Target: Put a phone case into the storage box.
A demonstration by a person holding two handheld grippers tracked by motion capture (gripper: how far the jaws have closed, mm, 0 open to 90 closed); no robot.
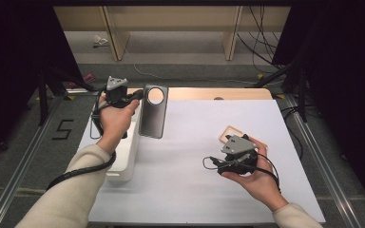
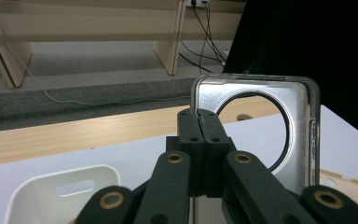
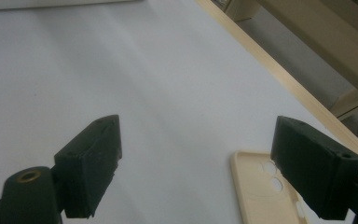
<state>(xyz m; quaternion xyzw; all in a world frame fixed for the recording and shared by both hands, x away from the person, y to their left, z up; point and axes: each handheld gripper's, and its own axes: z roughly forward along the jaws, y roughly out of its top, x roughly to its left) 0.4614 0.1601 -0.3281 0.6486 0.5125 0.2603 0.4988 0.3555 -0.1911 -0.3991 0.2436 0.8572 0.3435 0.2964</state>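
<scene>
My left gripper (image 1: 139, 96) (image 2: 199, 125) is shut on the edge of a grey-tinted clear phone case (image 1: 152, 114) (image 2: 303, 116) with a large round camera hole. The case hangs above the table's far left, beside a white bin. Over the white table top at the right, my right gripper (image 1: 235, 144) (image 3: 196, 154) stands open with nothing between its fingers. A beige phone case (image 1: 229, 132) (image 3: 258, 189) lies flat on the table just ahead of it, by the right finger (image 3: 314, 170).
A white plastic bin (image 1: 125, 159) (image 2: 58, 186) with a handle slot stands at the table's left edge under my left forearm. A wooden strip (image 1: 218, 93) runs along the table's far edge. Beyond it are shelving legs and cables (image 1: 261, 42) on the floor.
</scene>
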